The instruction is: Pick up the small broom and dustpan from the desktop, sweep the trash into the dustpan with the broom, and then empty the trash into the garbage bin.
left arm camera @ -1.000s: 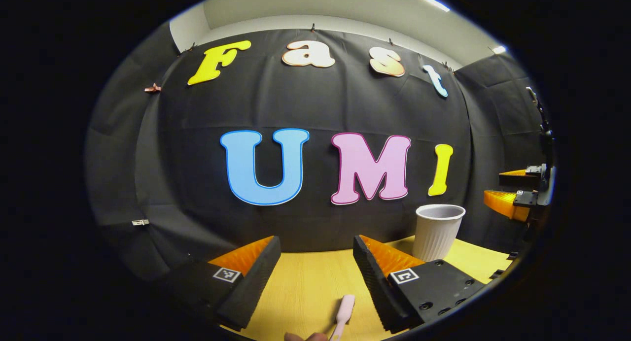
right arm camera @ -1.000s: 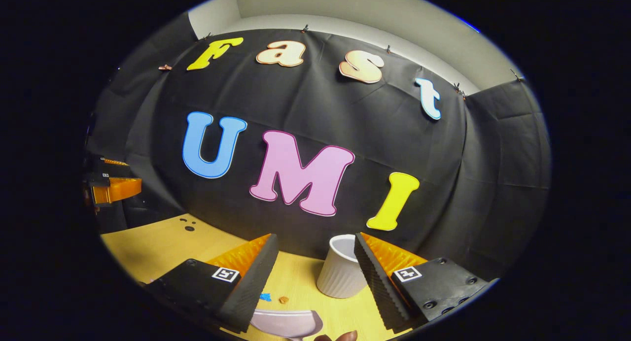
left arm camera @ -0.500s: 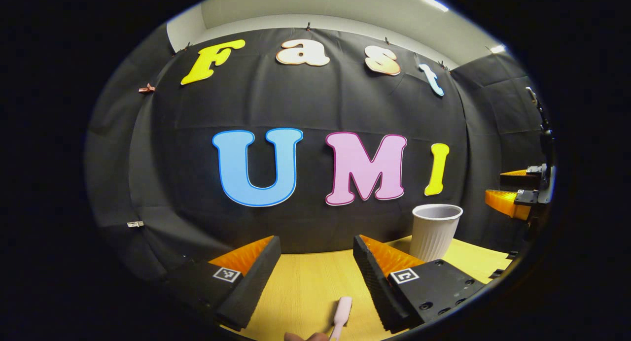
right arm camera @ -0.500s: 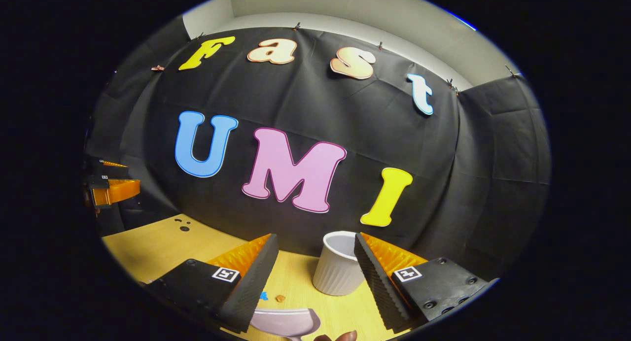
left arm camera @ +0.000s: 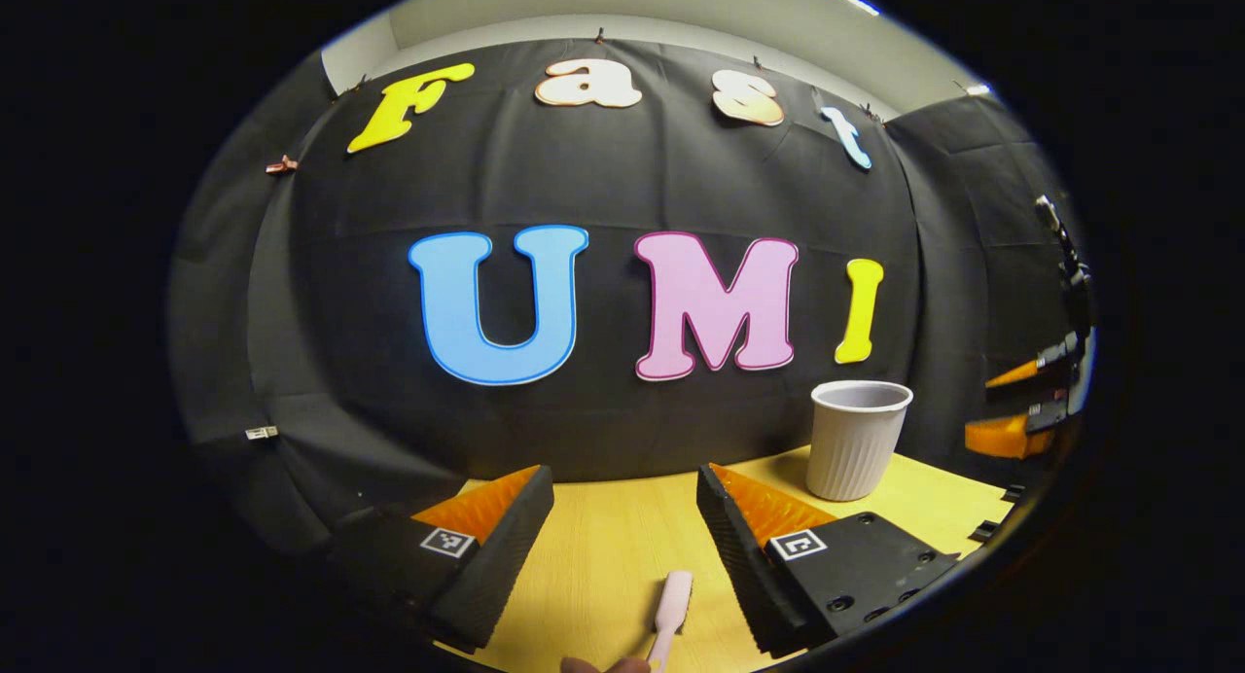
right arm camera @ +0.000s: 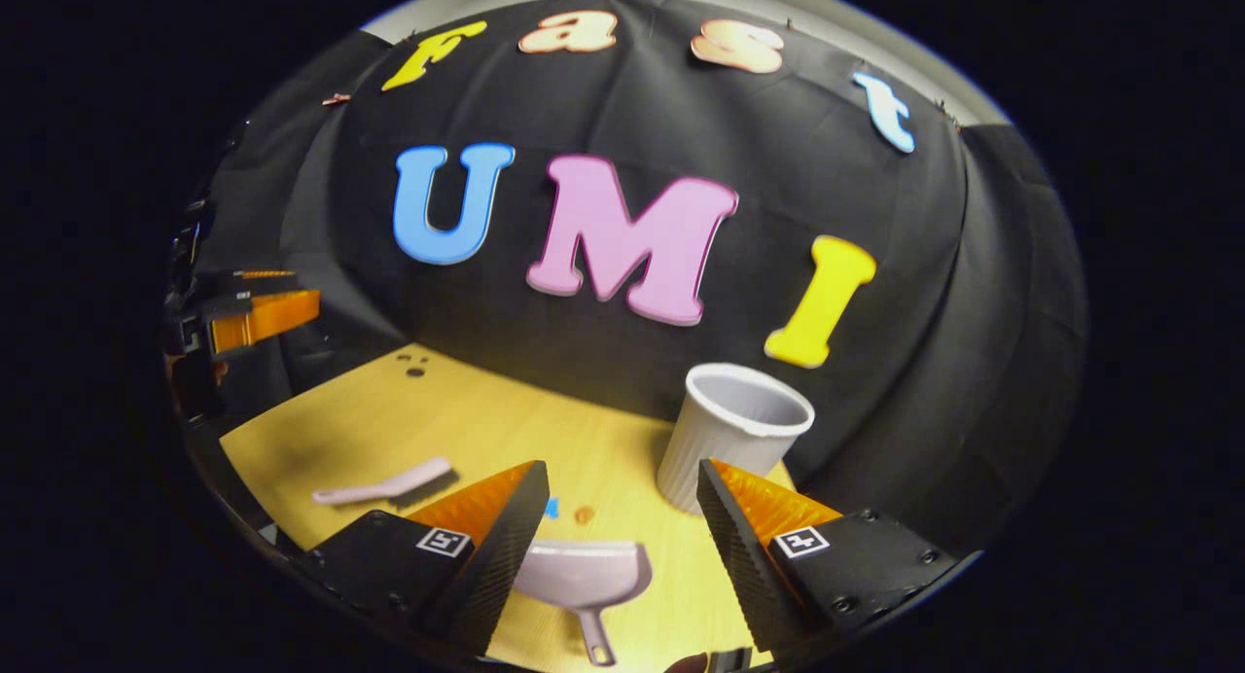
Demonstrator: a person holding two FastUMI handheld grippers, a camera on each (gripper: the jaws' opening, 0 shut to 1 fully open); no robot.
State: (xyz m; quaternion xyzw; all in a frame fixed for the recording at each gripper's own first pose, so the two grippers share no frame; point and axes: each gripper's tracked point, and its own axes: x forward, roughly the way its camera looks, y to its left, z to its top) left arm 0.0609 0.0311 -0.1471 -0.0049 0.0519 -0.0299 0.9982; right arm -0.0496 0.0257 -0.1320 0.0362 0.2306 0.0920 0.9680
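With both tongs spread and empty, lower the left tongs [left arm camera: 622, 547] over the broom [left arm camera: 671, 605] lying on the surface [left arm camera: 603, 556] and the right tongs [right arm camera: 622, 547] onto the dustpan [right arm camera: 584, 581] handle, squarely, before pinching.

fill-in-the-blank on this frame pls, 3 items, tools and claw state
1. The dustpan lies flat on the desk, seen between the right claw's ____ fingers.
2. The broom lies to the ____ of the dustpan in the right gripper view.
3. The ribbed bin stands ____ near the cloth wall.

Missing: open; left; upright
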